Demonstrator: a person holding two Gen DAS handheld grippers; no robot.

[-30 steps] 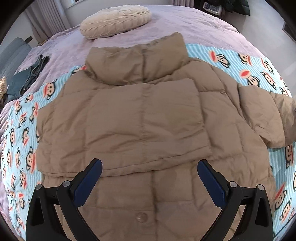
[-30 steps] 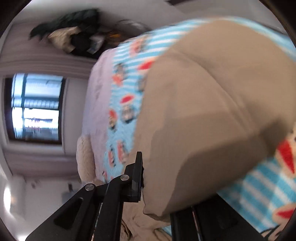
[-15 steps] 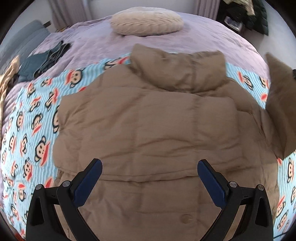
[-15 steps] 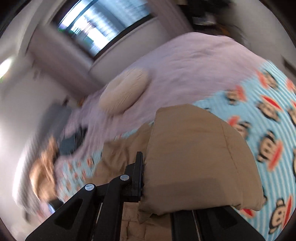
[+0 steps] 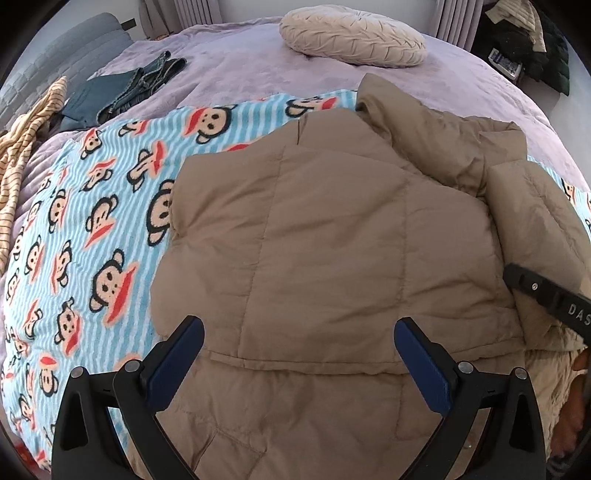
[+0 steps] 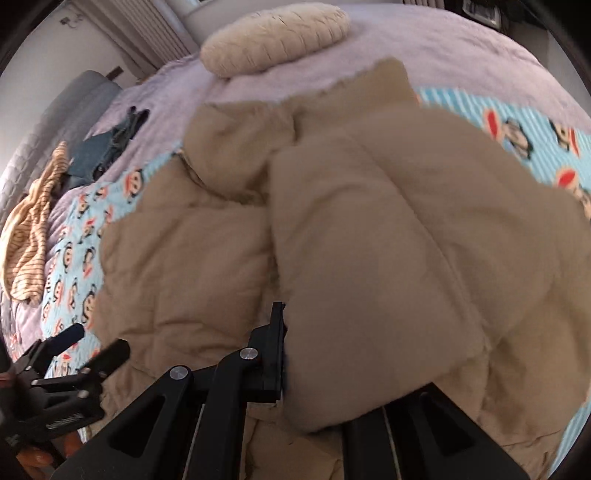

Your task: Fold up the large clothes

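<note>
Tan puffer jacket [image 5: 332, 236] lies back-up, right sleeve [image 6: 388, 258] folded across.

Left gripper [image 5: 299, 354]: black frame, blue fingers [image 5: 177, 360] (silver screws).

Jacket [image 5: 325, 236] on blanket [image 5: 110, 229]; pillow [image 5: 352, 35] behind; jeans [image 5: 125, 88] far left.

Both wrist views look steeply down, close above the tan jacket [image 5: 325, 240], sharing it, the monkey-print blanket [image 5: 110, 206] and pillow [image 6: 273, 37].
</note>
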